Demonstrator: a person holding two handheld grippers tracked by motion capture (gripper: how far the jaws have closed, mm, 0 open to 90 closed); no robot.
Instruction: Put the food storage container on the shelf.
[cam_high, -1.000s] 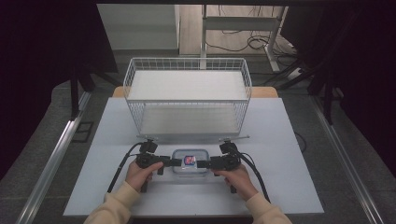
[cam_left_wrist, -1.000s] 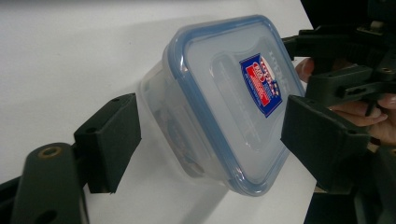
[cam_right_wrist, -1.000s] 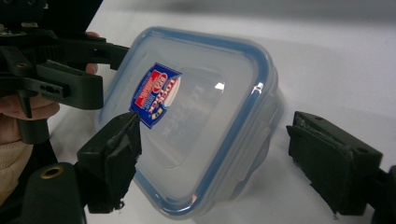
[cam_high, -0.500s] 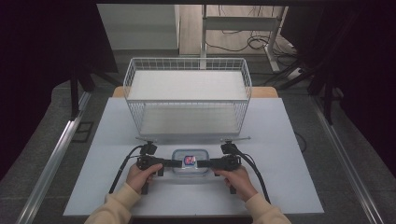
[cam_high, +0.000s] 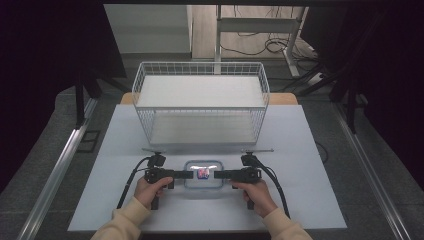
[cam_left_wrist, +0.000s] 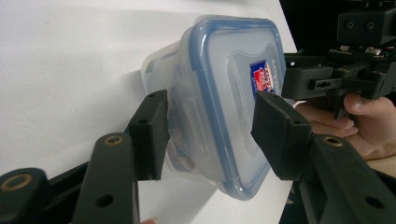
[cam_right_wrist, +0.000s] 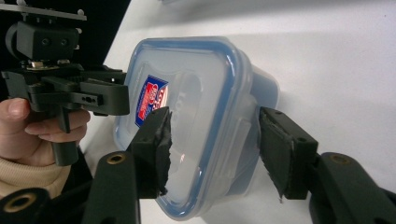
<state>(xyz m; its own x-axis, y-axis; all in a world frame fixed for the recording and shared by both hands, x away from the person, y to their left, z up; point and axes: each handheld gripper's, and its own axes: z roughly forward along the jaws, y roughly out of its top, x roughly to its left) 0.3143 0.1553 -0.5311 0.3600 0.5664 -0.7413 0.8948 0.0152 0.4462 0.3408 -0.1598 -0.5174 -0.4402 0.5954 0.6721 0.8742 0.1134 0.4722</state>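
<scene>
Clearly light and smooth, the lidded plastic container (cam_high: 203, 174) sits near the bench's (cam_high: 310, 200) front edge; left gripper (cam_left_wrist: 212, 135) and right gripper (cam_right_wrist: 215, 149) fingers straddle its short sides, not yet clenched.

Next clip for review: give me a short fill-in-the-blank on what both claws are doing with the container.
1. The clear container has a lid rimmed in ____.
2. The left claw and the right claw meet the container from ____ sides.
3. Behind the container on the table stands a white wire ____.
4. The sticker on the lid is red, white and ____.

Missing words: blue; opposite; basket; blue
</scene>
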